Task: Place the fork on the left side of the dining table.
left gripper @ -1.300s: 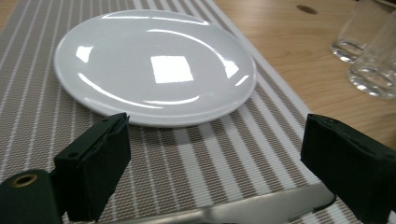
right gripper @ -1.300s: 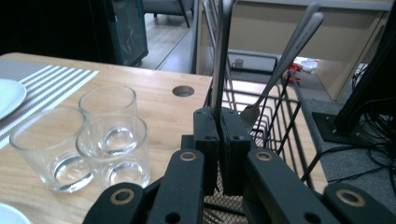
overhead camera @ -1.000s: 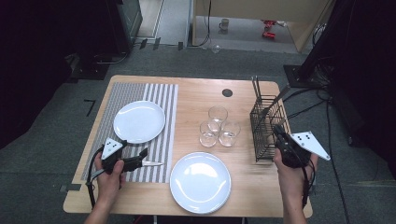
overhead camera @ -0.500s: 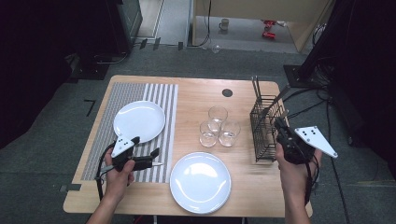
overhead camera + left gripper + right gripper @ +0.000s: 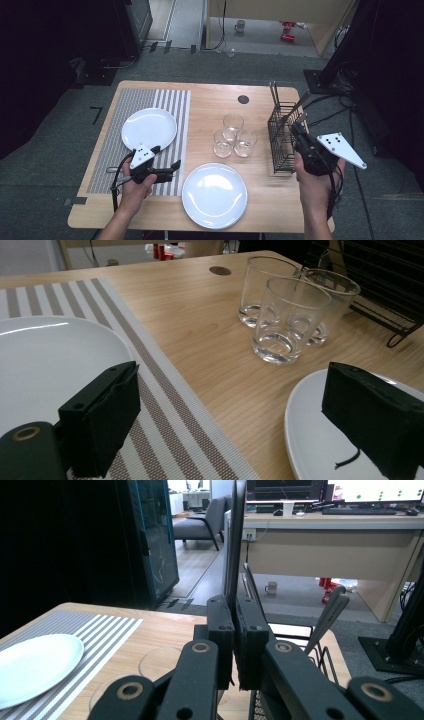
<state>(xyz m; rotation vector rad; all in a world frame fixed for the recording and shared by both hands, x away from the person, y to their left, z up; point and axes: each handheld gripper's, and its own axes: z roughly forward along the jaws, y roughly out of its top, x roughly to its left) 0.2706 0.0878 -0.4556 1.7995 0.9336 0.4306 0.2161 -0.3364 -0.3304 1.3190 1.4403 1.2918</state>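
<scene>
our right gripper [image 5: 298, 131] pinches a thin dark utensil [image 5: 235, 540] upright over the wire basket [image 5: 281, 131] (right end of the wooden table [image 5: 210, 102], dark room around). left gripper [image 5: 170, 169] gapes wide above the striped mat [image 5: 172, 102], well apart.

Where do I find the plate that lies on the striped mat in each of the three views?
High view: the plate lies left of centre, on the mat.
Left gripper view: plate at the left edge, partly behind the left jaw.
Right gripper view: plate in the lower left corner.
Shared landmark: the striped mat under it.
</scene>
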